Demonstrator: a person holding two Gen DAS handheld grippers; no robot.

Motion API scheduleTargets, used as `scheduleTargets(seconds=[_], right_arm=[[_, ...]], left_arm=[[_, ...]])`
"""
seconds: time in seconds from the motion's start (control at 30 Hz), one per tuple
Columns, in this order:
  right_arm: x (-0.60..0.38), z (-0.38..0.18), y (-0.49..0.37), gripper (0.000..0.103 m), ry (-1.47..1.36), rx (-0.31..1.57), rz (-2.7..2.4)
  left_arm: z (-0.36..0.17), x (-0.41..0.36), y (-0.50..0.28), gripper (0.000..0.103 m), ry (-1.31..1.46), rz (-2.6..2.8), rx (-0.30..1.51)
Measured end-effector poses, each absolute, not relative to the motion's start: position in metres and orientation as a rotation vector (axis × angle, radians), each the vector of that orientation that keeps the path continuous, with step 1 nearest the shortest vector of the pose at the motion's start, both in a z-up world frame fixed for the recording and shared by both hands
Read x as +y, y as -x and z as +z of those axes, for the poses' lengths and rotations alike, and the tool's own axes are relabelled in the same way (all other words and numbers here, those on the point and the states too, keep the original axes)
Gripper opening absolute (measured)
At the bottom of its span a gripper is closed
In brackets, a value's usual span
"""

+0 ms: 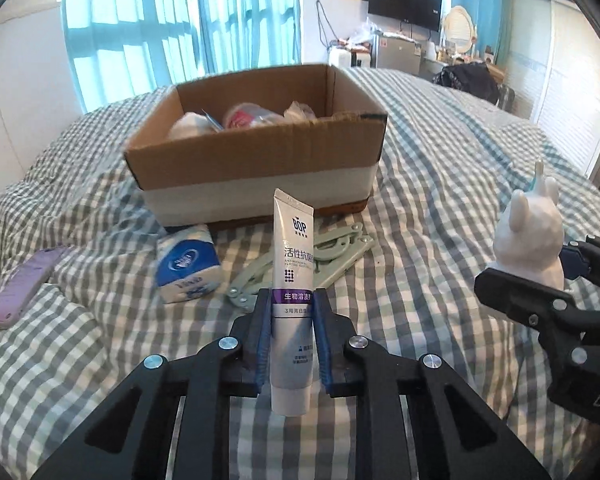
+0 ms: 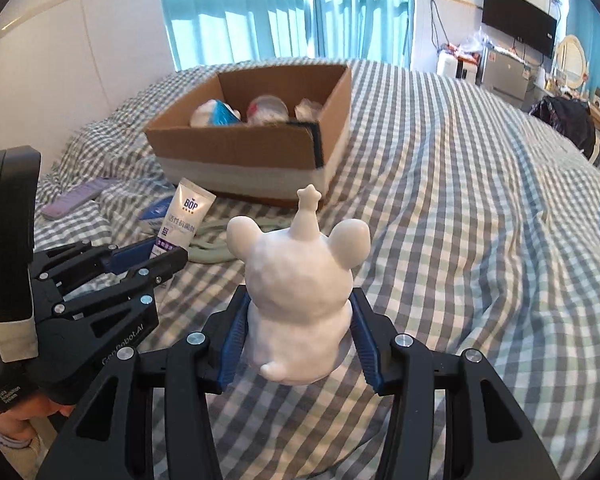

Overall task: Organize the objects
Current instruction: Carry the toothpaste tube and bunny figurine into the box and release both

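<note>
My left gripper [image 1: 291, 300] is shut on a white toothpaste tube [image 1: 292, 264] and holds it upright above the checked bed cover; the tube also shows in the right wrist view [image 2: 184, 216]. My right gripper [image 2: 300, 304] is shut on a white bear-like figurine [image 2: 300, 280], held upright; the figurine also shows at the right of the left wrist view [image 1: 530, 236]. An open cardboard box [image 1: 256, 160] with several items inside stands ahead on the bed, also in the right wrist view [image 2: 252, 148].
On the bed before the box lie a blue-and-white tissue pack [image 1: 186, 264], pale green folding hangers [image 1: 340, 252] and a lilac phone [image 1: 18, 288]. A dark bag [image 1: 468, 76], a TV and shelves stand beyond the bed.
</note>
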State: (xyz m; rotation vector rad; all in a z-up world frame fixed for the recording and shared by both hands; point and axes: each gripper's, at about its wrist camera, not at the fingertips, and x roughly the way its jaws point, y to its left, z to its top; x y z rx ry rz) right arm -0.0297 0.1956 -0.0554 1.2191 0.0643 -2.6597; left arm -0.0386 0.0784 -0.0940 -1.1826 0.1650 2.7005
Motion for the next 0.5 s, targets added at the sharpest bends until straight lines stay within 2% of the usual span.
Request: scheduleTargets(seconds=[0.5], right_arm=[[0.174,0.008,0.014,0.048,-1.048,0.162,-2.735]], left_arm=[[-0.034,0.059,0.039,0.020,0.993,2.757,-0.009]])
